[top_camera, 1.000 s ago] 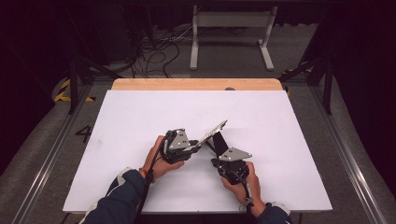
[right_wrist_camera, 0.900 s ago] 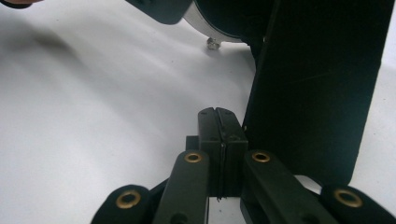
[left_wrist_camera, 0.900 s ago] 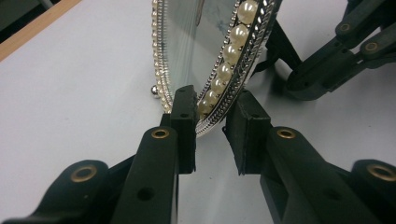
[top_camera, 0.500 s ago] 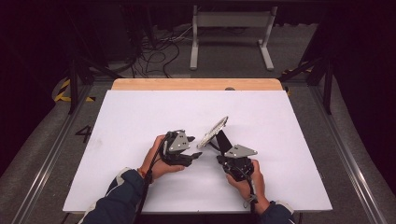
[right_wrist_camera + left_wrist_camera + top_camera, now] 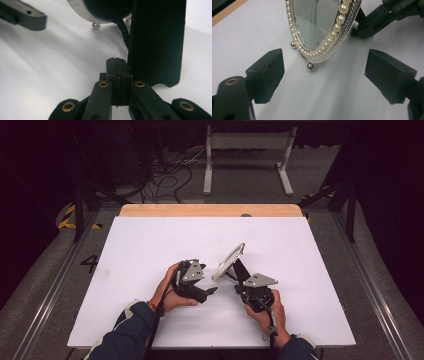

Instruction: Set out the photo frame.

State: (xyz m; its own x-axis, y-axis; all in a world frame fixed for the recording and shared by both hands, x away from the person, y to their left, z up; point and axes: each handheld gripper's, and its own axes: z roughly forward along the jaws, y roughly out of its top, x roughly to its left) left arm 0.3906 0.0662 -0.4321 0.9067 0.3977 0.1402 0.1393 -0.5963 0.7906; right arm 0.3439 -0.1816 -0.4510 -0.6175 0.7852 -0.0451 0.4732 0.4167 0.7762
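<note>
White tabletop (image 5: 150, 245) is carrying a small oval mirror (image 5: 229, 261), pearl-rimmed, standing tilted near the middle on ball feet and a black back stand (image 5: 156, 42). My left gripper (image 5: 209, 291) has just been opening, jaws wide, nothing between them. My right gripper (image 5: 239, 270) is clenched, seemingly empty, beside the stand. I am probably finishing the placement; next I should back away gently.

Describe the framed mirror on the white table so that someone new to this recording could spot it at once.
On the white table, look near the middle, between the left gripper and the right gripper. The mirror stands there tilted on small ball feet, propped by a black back stand. Its oval silver frame ringed with pearls is the only shiny thing among black tools.
</note>
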